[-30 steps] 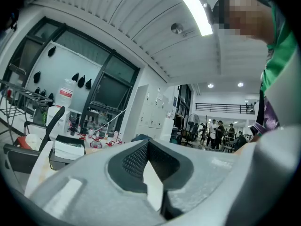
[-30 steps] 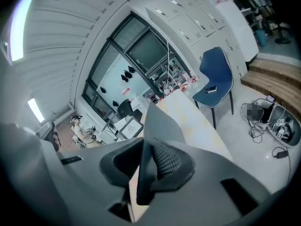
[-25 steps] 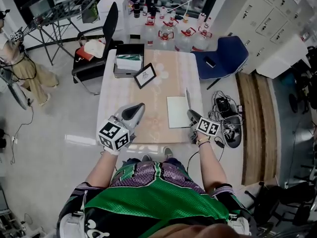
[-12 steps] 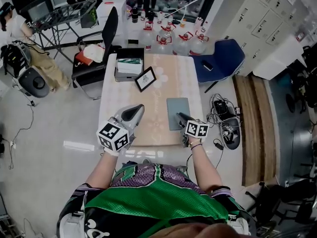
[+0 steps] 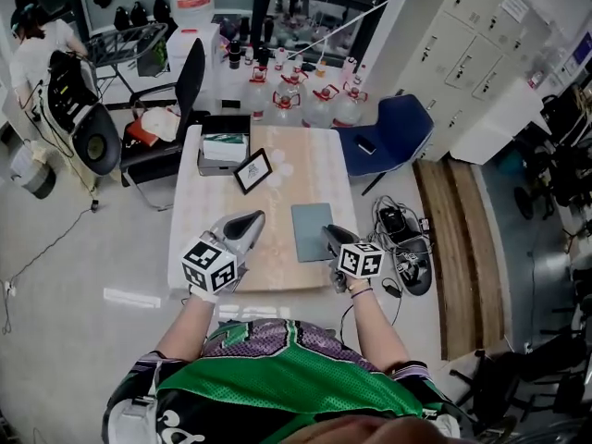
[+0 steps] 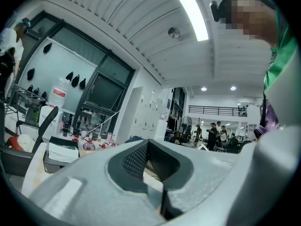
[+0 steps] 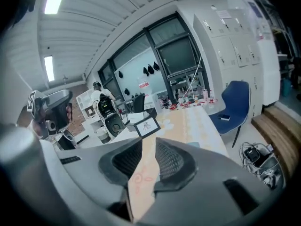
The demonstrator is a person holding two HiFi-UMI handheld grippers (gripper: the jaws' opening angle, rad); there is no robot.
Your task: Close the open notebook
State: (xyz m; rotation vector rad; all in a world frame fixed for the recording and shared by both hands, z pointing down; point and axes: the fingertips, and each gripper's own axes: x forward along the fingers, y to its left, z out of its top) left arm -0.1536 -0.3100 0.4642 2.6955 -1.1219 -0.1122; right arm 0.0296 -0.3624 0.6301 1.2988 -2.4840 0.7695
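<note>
Notebook (image 5: pixel 312 232) on table's (image 5: pixel 277 197) right side, picture frame (image 5: pixel 252 170) behind-left, box (image 5: pixel 225 148) beyond.

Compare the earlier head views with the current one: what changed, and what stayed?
The notebook, open with its cover raised a second ago, now lies closed. The right gripper, then at that cover, has come away from it, jaws apart and empty. The left gripper and the picture frame stayed put.

Left hand-held gripper (image 5: pixel 252 217) level, jaws together; right hand-held gripper (image 5: pixel 326 233) tilted down, jaws apart, empty.
</note>
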